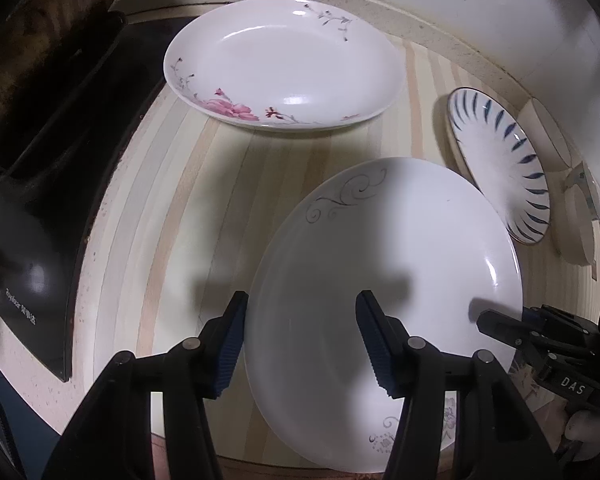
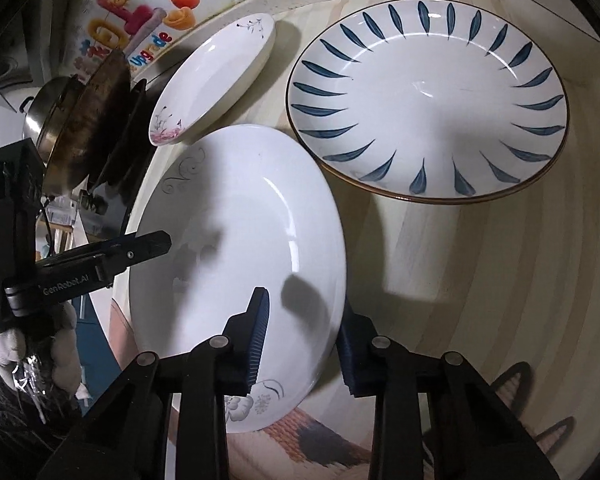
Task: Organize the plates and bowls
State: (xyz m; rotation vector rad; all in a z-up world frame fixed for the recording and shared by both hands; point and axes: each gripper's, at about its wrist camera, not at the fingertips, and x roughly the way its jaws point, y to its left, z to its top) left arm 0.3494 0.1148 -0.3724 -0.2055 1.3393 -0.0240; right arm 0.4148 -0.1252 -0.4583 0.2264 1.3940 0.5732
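Observation:
A white plate with grey swirls [image 1: 384,256] lies near the counter's front edge; it also shows in the right wrist view [image 2: 236,248]. My left gripper [image 1: 302,340] is open, its jaws astride the plate's left rim. My right gripper [image 2: 304,340] is open, its jaws astride the plate's right rim; it also shows in the left wrist view [image 1: 500,326]. A pink-flowered plate [image 1: 284,64] lies further back, also visible in the right wrist view [image 2: 216,76]. A blue-leaf plate [image 2: 428,100] lies at the right, seen too in the left wrist view [image 1: 500,168].
A black induction cooker [image 1: 48,200] with a wok [image 1: 32,48] stands at the left. A steel pot [image 2: 48,108] sits behind the wok. The striped counter [image 1: 172,200] meets the wall at the back. A patterned cloth [image 2: 300,432] hangs at the front edge.

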